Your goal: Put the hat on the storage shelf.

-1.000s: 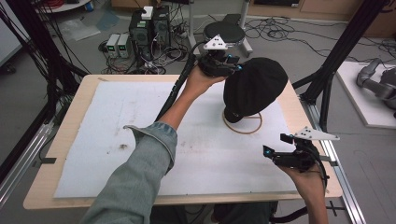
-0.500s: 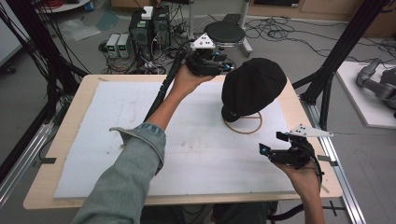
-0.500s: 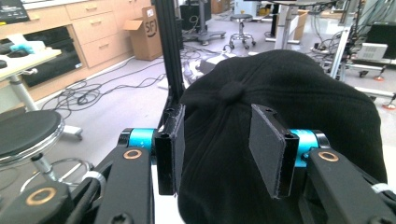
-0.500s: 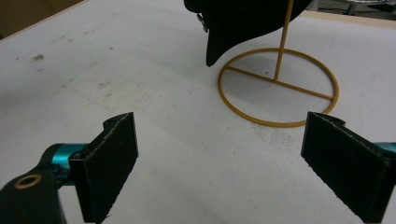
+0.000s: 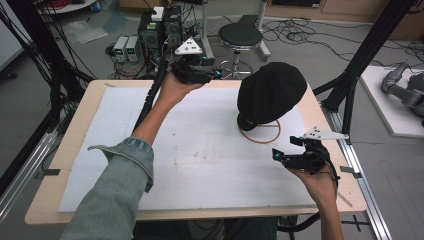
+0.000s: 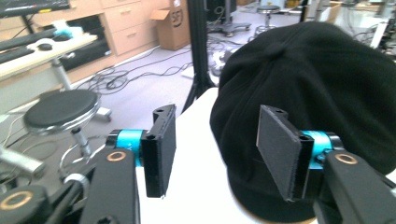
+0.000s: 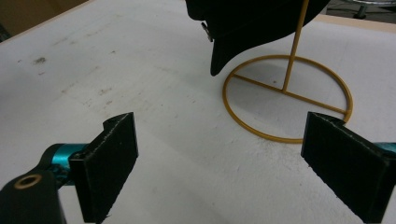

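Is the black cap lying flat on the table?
No, the black cap sits up on a yellow wire stand whose ring base rests on the white table cover.

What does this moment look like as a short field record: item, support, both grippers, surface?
item: black cap, brim hanging toward the person's side
support: yellow wire stand with ring base, cap resting on top
left gripper: raised at the far edge, beside the cap, jaws just been opening, nothing between them
right gripper: low near the front right, jaws open, empty, pointing at the stand
surface: white board on a wooden table
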`<state>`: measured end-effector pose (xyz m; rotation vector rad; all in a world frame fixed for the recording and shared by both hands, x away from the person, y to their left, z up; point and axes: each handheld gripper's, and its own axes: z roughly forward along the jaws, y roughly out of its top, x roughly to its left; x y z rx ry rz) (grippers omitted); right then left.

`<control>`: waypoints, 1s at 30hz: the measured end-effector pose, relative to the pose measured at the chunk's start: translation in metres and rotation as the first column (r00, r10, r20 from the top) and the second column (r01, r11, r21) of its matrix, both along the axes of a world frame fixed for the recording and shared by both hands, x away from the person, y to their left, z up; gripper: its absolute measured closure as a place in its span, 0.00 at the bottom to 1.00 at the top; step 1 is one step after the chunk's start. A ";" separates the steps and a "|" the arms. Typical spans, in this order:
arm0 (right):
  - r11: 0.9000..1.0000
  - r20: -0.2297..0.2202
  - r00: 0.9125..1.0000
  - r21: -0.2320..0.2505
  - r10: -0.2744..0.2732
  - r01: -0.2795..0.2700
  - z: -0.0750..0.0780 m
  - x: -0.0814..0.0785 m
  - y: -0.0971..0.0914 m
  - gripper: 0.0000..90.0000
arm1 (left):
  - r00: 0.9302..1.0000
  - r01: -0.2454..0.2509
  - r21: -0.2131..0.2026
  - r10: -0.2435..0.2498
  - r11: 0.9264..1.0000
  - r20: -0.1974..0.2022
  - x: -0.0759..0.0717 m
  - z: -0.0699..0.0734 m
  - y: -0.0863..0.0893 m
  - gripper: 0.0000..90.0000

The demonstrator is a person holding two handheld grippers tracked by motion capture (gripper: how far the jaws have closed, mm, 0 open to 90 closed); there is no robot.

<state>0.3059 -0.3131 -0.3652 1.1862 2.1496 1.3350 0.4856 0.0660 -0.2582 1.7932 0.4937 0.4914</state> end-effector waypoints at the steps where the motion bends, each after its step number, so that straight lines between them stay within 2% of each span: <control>1: 1.000 0.002 1.000 -0.002 0.004 -0.004 0.000 0.001 0.001 0.12 | 1.000 -0.009 0.005 0.009 1.000 0.000 -0.001 -0.001 0.006 0.51; 4: 1.000 -0.001 1.000 -0.005 0.011 -0.011 -0.001 0.004 0.004 0.12 | 0.999 -0.030 -0.001 0.030 1.000 -0.014 -0.003 -0.004 0.020 0.49; 8: 1.000 -0.003 1.000 0.003 0.006 -0.006 -0.001 0.006 0.003 0.12 | 0.998 -0.054 -0.002 0.054 0.999 -0.013 -0.006 -0.008 0.039 0.47; 9: 1.000 -0.004 1.000 0.004 0.004 -0.004 -0.001 0.007 0.003 0.12 | 0.998 -0.068 0.008 0.068 0.998 -0.015 -0.007 -0.008 0.044 0.47; 16: 1.000 -0.009 1.000 0.007 -0.002 0.002 -0.002 0.012 0.001 0.12 | 0.994 -0.107 0.002 0.107 0.994 -0.016 -0.017 -0.010 0.070 0.38; 24: 1.000 -0.017 1.000 0.003 0.004 -0.004 -0.003 0.016 0.003 0.12 | 0.990 -0.144 0.007 0.144 0.990 -0.002 -0.040 -0.017 0.103 0.32; 30: 1.000 -0.013 1.000 -0.011 0.000 0.000 -0.006 0.020 0.009 0.12 | 0.981 -0.193 -0.011 0.193 0.981 -0.020 -0.055 -0.034 0.129 0.29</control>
